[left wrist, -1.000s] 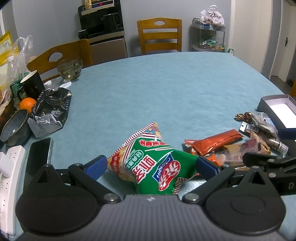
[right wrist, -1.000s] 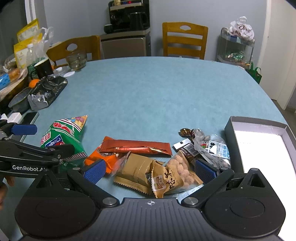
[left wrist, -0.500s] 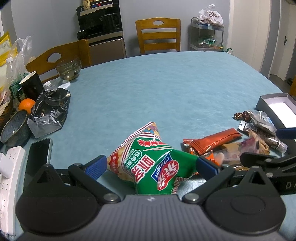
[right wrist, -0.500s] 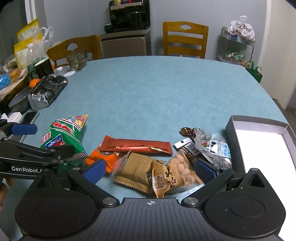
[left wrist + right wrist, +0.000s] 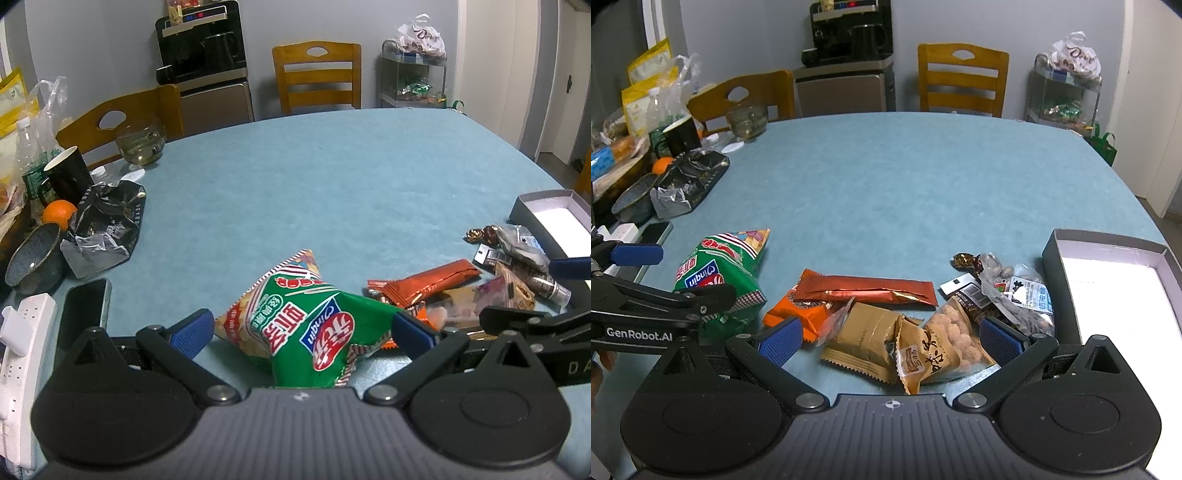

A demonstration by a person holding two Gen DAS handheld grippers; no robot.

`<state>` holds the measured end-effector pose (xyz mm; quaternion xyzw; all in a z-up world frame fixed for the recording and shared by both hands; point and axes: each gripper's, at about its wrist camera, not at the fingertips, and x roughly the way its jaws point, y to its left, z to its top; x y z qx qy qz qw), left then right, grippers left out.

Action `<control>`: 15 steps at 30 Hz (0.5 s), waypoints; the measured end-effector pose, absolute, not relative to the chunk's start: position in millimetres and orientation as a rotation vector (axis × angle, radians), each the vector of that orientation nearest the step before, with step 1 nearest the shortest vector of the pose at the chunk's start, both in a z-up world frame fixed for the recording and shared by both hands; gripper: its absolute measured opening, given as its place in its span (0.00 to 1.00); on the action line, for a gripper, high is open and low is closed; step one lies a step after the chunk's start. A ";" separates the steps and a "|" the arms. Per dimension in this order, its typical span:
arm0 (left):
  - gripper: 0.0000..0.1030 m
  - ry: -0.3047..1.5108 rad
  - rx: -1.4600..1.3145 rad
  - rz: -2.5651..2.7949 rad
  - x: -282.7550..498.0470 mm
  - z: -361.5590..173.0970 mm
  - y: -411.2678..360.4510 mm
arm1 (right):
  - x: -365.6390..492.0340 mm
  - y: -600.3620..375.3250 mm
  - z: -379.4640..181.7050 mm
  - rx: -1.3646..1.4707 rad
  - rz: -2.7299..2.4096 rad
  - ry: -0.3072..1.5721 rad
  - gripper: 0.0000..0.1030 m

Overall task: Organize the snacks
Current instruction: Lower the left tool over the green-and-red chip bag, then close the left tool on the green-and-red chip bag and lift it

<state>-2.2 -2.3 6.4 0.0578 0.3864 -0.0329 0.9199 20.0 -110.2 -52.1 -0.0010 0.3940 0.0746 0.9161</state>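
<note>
The left gripper (image 5: 303, 328) stood with its jaws spread wide around the green bag (image 5: 314, 321), whose near end lay between the blue pads (image 5: 192, 330) (whether the right pad touched the foil could not be told). From that camera a phone (image 5: 85, 310) lay at nine o'clock of the bag, beside a white power strip (image 5: 22, 332), with a bowl (image 5: 33, 254) and an orange (image 5: 59, 212) further off at ten o'clock. At three o'clock of the bag lay the red bar (image 5: 868, 290), with an orange packet (image 5: 801, 314) just under it. The right gripper (image 5: 890, 336) was likewise spread wide, holding nothing, over the tan wafer (image 5: 864, 336) and peanut pack (image 5: 942, 347) on the table (image 5: 905, 177). At two o'clock sat the open box (image 5: 1108, 280), well apart from the bag.
</note>
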 end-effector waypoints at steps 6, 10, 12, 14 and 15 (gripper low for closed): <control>1.00 0.751 0.035 -0.056 -4.2 25.0 29.2 | 15.9 -112.7 -45.6 -0.015 0.168 0.755 1.00; 1.00 0.712 -0.006 -0.029 -5.3 37.9 51.6 | 12.8 -112.0 -41.3 -0.030 0.209 0.710 1.00; 1.00 0.703 -0.012 -0.032 -5.5 40.9 58.1 | 12.2 -110.2 -40.4 -0.037 0.252 0.717 1.00; 1.00 0.706 -0.010 -0.044 -6.7 39.2 60.9 | 10.7 -105.8 -41.0 -0.058 0.287 0.716 1.00; 1.00 0.715 -0.008 -0.055 -6.6 36.7 61.4 | 10.5 -103.3 -41.4 -0.066 0.298 0.717 1.00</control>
